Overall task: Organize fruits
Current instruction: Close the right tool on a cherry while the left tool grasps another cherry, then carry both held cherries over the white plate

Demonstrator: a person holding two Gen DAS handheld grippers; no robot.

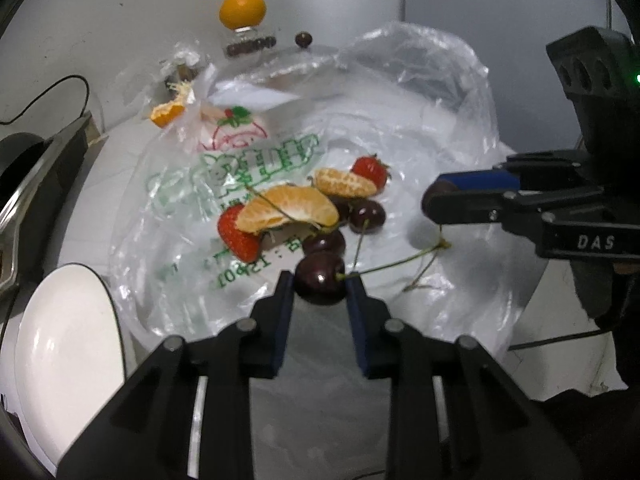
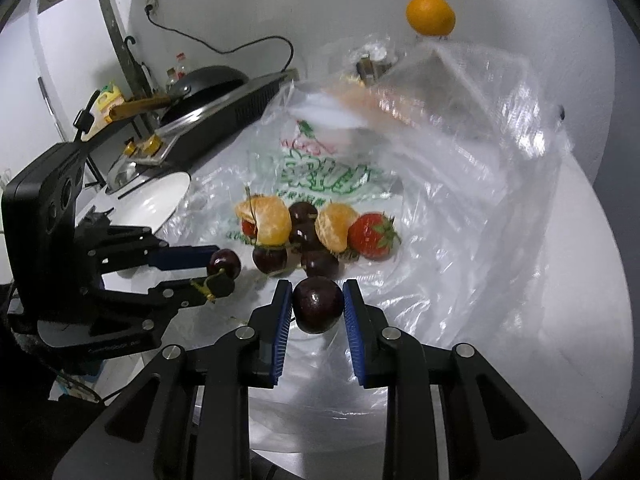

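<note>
left gripper (image 1: 320, 286) clenched on a cherry (image 1: 320, 280), right gripper (image 2: 317, 300) clenched on another cherry (image 2: 318, 304), "das" on right gripper body, fruit pile (image 1: 304, 208) beyond on plastic bag (image 1: 420, 128) with unreadable green print, whole orange (image 1: 242, 9) farthest

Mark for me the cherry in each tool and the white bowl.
Left tool's cherry (image 1: 320, 280): left wrist view, middle of its dark skin between the pads.
Right tool's cherry (image 2: 318, 304): right wrist view, front of the fruit.
White bowl (image 1: 68, 344): left wrist view, its outer wall.
</note>
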